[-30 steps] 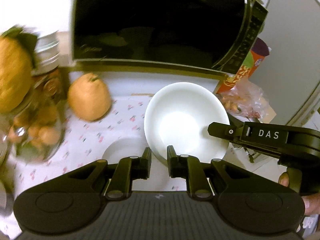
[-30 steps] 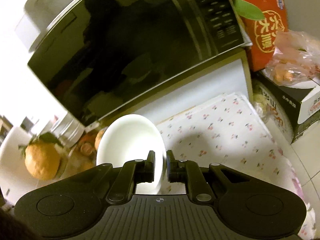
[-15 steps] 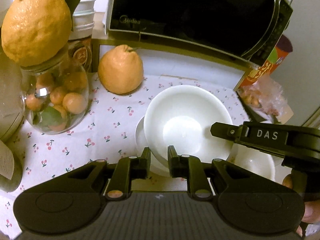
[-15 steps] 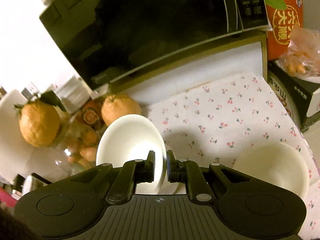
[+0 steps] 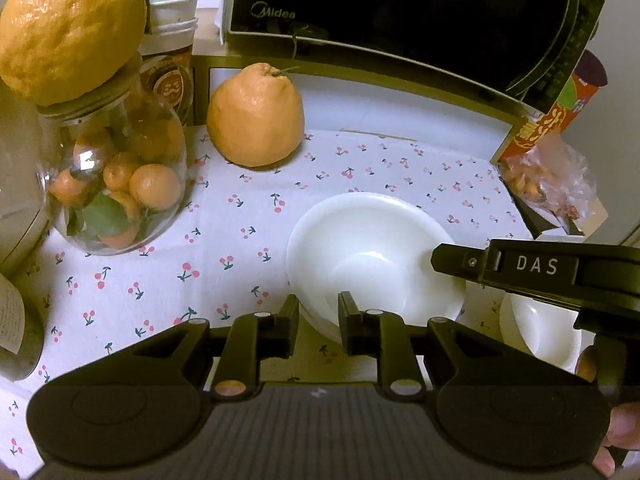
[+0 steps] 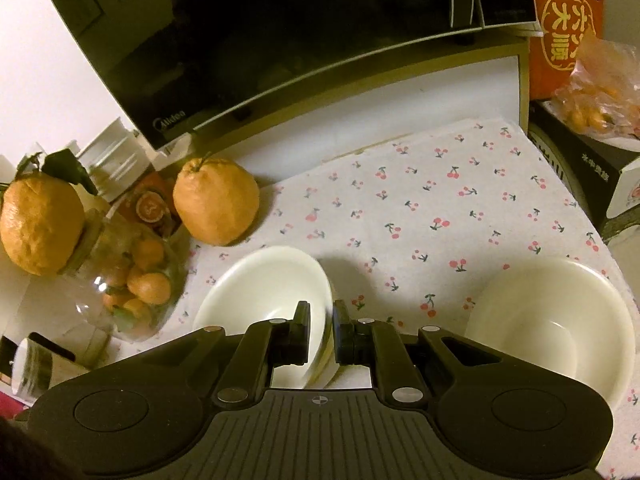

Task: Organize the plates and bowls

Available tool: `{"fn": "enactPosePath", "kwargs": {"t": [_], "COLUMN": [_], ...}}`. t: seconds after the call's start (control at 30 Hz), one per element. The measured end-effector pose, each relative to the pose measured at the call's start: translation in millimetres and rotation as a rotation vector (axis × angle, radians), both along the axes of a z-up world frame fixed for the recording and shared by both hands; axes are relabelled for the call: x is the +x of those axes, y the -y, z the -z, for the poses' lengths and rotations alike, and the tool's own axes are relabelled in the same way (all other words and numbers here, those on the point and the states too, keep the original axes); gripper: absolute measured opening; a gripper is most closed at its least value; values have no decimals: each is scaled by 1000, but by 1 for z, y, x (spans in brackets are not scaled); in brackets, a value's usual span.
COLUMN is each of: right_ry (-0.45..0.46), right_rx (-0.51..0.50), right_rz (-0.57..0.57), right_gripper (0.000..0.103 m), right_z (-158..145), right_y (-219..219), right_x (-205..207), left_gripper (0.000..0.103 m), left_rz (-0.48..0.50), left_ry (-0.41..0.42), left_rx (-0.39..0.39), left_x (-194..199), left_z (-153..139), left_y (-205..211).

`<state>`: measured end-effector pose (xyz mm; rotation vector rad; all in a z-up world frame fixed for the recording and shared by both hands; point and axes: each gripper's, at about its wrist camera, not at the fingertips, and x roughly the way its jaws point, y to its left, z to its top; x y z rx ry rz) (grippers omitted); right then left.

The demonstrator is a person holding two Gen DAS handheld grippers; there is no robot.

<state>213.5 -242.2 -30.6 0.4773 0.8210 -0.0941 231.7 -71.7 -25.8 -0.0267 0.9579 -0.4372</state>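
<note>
— Two white bowls show in the left wrist view, yes?
— Yes. One white bowl (image 5: 372,256) rests on the cherry-print tabletop (image 5: 224,240), and the left hand-held gripper (image 5: 318,312) sits at its near rim with its fingers slightly apart and nothing between them. The right hand-held gripper (image 5: 440,258) reaches in from the right and touches that bowl's far-side rim. A second bowl (image 5: 536,328) lies just behind it, partly hidden.
— And around them?
— A large orange fruit (image 5: 256,116) stands beneath the microwave (image 5: 400,12); a glass jar (image 5: 116,184) of small oranges is to the left, with another big fruit (image 5: 68,24) on its lid.
— Now the right wrist view?
— The right hand-held gripper (image 6: 321,330) pinches the rim of the white bowl (image 6: 260,288), one finger inside, one outside. The bowl looks tilted; I cannot tell whether it touches the cloth. The second bowl (image 6: 552,320) sits apart to the right on the tabletop (image 6: 420,220)
</note>
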Motion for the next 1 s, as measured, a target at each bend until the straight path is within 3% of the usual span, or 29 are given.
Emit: {"fn": "enactPosePath", "kwargs": {"t": [0.37,0.5,0.57,0.63,0.7,0.83,1.0], "right_ry": [-3,1,-8,-10,0,9,15], "right_rx": [-16,-17,-1,25,25,9,6], "right_rz": [-15,-19,-13,-7,-7,-28,-37], "right_gripper": [15,16,26,57,68,74,79], "right_z": [0,0,1,2,1,-4,-9], "right_y": [-1,0,2,5,5,2,4], "right_x": [0,-1,-1,-2,-4,-5,-10], "left_gripper": [19,43,55,70,75,86,90], "left_rz": [4,26,35,45,49,59,72], "left_ry": [4,14,19,23,29,32,33], "left_rx": [2,9,12,17,22,29,27], "left_x": [0,0,-1,-2,-3,-4,-6], "left_z": [2,3,3,3,3,2,-2], "left_y": [1,2,3,5,5,6,2]}}
